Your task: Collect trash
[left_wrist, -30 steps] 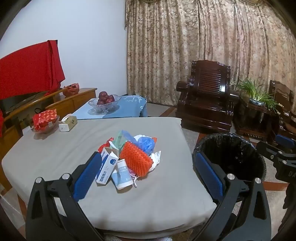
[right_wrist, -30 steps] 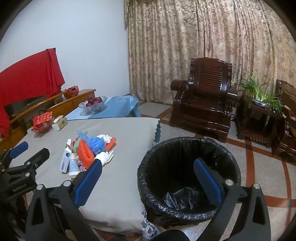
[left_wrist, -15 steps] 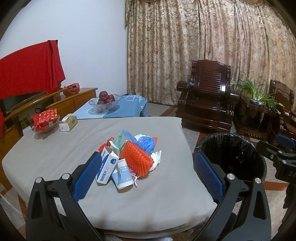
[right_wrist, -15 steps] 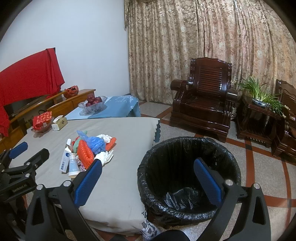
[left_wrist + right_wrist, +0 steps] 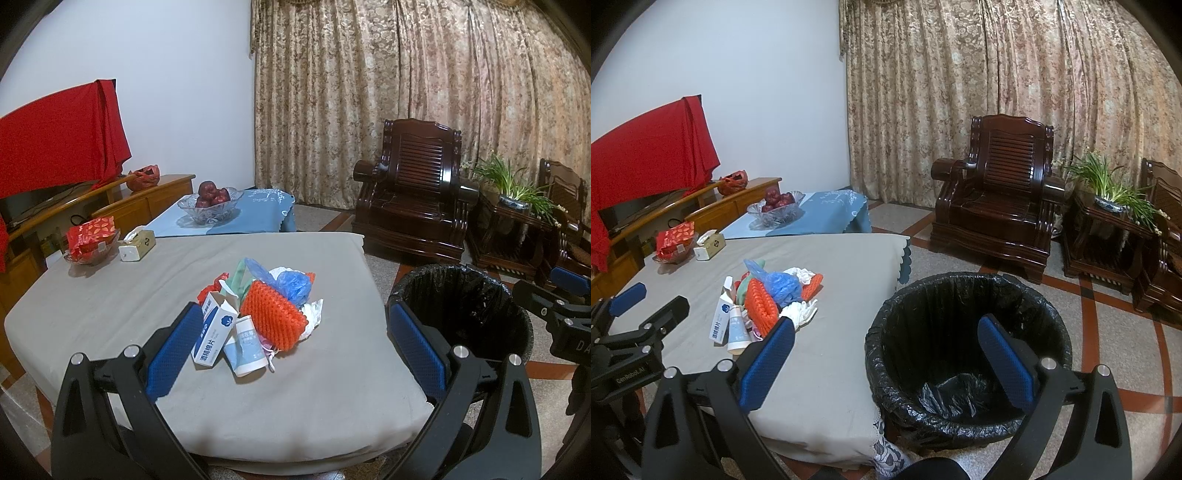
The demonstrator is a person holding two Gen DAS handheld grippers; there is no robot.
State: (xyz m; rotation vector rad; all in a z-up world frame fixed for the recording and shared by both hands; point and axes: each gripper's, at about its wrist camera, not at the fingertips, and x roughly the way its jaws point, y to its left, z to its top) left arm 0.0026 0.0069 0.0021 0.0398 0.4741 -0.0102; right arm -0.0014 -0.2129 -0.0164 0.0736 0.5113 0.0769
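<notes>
Left gripper (image 5: 291, 343): jaws spread wide, nothing between the blue pads, hovering above the near edge of the grey-covered table (image 5: 110, 295). Trash pile (image 5: 258, 306) sits at frame centre, just beyond the fingertips, not touched. In the pile: a white-and-blue carton (image 5: 214, 334) lying against the left pad's tip in the picture, a small white tube-shaped container (image 5: 245, 349) beside it, an orange foam fruit net (image 5: 271, 314) on top, a blue plastic bag (image 5: 293, 282) behind that, crumpled white paper (image 5: 314, 314) to the right, red scraps at the left edge.

Right gripper (image 5: 886, 350): also released and empty, held over the black-lined bin (image 5: 967, 291), which fills the lower centre of the right wrist view. The bin stands on the floor just beside the table's right edge; only a crumpled fold of liner shows at its bottom. The same bin appears at right of the left wrist view, with the right gripper's black frame at the far right edge.

Farther out, upper left of the table: a tissue box (image 5: 137, 246) and a glass dish with red packets (image 5: 91, 240). Beyond, a glass bowl of red fruit (image 5: 208, 199) on a blue cloth. Right background: dark wooden armchair (image 5: 417, 192), potted plant (image 5: 513, 188), patterned curtain (image 5: 406, 74).
</notes>
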